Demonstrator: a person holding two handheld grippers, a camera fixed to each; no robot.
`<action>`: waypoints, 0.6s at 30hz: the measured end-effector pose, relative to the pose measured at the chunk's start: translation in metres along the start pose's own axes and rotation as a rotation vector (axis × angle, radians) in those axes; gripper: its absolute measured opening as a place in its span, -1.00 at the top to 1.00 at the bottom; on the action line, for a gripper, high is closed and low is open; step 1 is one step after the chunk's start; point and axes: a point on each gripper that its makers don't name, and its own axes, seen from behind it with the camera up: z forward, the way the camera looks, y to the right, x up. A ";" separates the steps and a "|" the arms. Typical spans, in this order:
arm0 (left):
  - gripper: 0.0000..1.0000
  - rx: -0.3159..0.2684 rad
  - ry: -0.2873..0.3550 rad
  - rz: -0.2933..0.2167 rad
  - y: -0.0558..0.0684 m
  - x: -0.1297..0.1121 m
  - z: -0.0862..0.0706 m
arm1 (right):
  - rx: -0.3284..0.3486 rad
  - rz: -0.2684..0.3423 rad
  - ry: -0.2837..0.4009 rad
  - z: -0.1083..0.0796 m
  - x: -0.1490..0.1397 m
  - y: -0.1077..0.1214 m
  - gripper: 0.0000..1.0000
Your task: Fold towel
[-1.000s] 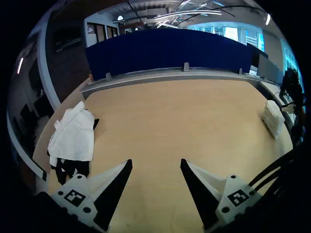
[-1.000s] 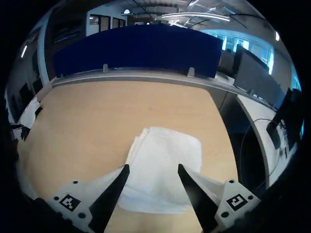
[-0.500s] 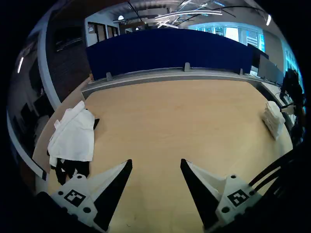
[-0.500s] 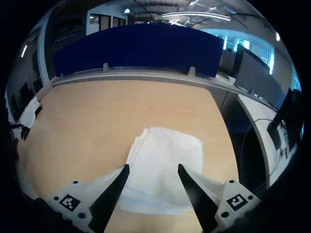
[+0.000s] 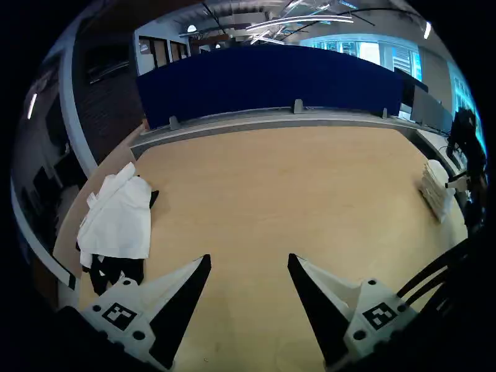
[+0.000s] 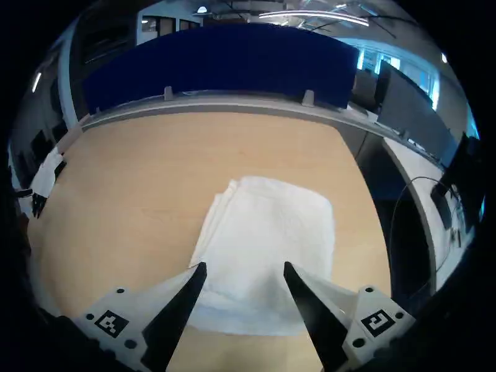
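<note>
A folded white towel (image 6: 263,239) lies flat on the wooden table (image 6: 142,180), directly ahead of my right gripper (image 6: 243,268), whose open fingers hover over its near part. The same folded towel (image 5: 438,186) sits at the table's far right edge in the left gripper view. My left gripper (image 5: 249,259) is open above bare wood with nothing between its fingers. A pile of unfolded white towels (image 5: 119,216) over dark cloth (image 5: 113,270) rests at the table's left edge; the pile (image 6: 44,176) appears small at far left in the right gripper view.
A blue partition (image 5: 266,77) on a grey rail (image 5: 273,119) closes the table's back side. Dark monitors (image 6: 409,118) and a second desk (image 6: 421,186) stand to the right. Wide bare wood (image 5: 285,186) lies between pile and folded towel.
My right gripper has moved forward and tipped down over the folded towel, which now looks larger. The left gripper has stayed in place.
</note>
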 end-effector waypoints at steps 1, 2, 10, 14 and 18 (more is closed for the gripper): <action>-0.84 0.001 0.000 0.001 0.000 0.000 0.000 | 0.002 0.000 -0.006 0.001 -0.004 -0.001 -0.93; -0.84 0.001 0.000 0.002 0.000 0.000 0.000 | 0.004 0.000 -0.013 0.001 -0.009 -0.002 -0.93; -0.84 0.007 -0.003 0.012 -0.002 0.000 -0.001 | 0.010 0.003 -0.041 0.006 -0.035 -0.004 -0.93; -0.84 0.010 -0.002 0.015 -0.003 0.001 -0.001 | 0.014 -0.001 -0.044 0.010 -0.044 -0.005 -0.94; -0.84 0.013 -0.002 0.018 -0.003 0.002 -0.002 | 0.017 -0.016 -0.046 0.012 -0.047 -0.006 -0.94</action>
